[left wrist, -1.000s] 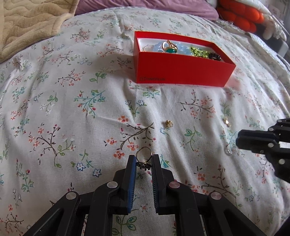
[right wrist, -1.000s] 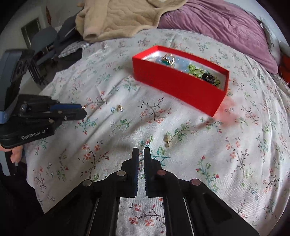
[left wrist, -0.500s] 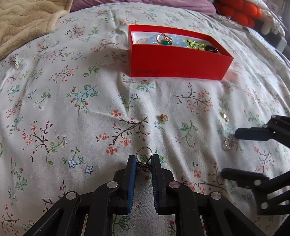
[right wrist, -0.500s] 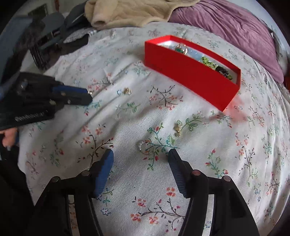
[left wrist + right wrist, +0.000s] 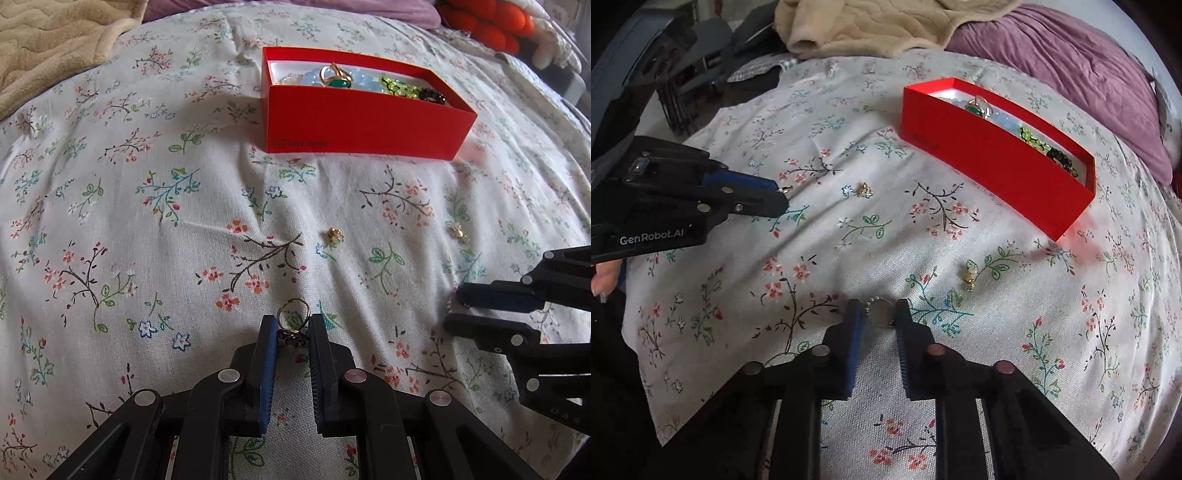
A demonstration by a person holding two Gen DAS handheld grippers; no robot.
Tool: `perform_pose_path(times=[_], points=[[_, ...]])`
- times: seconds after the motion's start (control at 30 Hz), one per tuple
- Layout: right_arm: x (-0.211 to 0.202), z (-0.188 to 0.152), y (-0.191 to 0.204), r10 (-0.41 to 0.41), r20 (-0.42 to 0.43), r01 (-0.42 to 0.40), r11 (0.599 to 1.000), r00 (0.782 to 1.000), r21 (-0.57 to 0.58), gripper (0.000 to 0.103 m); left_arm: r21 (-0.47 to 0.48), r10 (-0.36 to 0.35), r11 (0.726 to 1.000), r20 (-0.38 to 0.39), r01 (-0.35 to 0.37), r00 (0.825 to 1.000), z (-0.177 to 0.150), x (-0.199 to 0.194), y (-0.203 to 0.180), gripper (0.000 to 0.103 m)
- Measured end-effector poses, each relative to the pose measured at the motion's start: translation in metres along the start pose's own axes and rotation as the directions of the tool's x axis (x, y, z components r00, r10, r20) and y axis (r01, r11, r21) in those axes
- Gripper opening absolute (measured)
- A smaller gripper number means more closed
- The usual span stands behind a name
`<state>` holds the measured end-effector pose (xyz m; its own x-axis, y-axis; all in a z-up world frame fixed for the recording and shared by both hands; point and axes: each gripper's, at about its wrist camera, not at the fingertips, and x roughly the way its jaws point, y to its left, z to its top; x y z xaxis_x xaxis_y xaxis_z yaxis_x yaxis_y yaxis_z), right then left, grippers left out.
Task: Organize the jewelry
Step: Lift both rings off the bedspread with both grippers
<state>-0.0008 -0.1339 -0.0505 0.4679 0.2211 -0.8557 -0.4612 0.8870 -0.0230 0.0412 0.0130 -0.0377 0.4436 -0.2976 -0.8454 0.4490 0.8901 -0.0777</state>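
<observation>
My left gripper (image 5: pixel 292 328) is shut on a gold ring with a dark stone (image 5: pixel 292 325), held just above the floral bedsheet; it also shows in the right wrist view (image 5: pixel 777 195). My right gripper (image 5: pixel 878 314) has its jaws narrowed around a silver sparkly ring (image 5: pixel 877 314) that lies on the sheet; it also shows in the left wrist view (image 5: pixel 452 308). A red box (image 5: pixel 365 122) with beads and rings inside stands farther back, and also shows in the right wrist view (image 5: pixel 993 166). Two small gold earrings (image 5: pixel 335 234) (image 5: pixel 458 232) lie loose on the sheet.
A beige quilted blanket (image 5: pixel 51 40) lies at the back left. A purple pillow (image 5: pixel 1071 74) and an orange soft toy (image 5: pixel 484 26) lie at the back. The bed's edge and dark furniture (image 5: pixel 683 74) are on the left of the right wrist view.
My right gripper opened, dropped to the sheet and has now narrowed around the silver ring. My left gripper stayed shut on the gold ring and moved a little toward the box.
</observation>
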Motion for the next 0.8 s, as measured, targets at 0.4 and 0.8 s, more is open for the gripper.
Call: perform_pose_path(times=[0.4, 0.8], points=[[-0.008, 0.005, -0.001, -0.003, 0.009, 0.003, 1.0, 1.0, 0.01, 0.017, -0.009, -0.008, 1.0, 0.016, 0.008, 1.0, 0.007, -0.005, 0.001, 0.011], [-0.025, 0.03, -0.008, -0.019, 0.06, 0.016, 0.999, 0.998, 0.049, 0.017, -0.019, -0.017, 1.0, 0.079, 0.018, 0.997, 0.034, -0.018, -0.007, 0.012]])
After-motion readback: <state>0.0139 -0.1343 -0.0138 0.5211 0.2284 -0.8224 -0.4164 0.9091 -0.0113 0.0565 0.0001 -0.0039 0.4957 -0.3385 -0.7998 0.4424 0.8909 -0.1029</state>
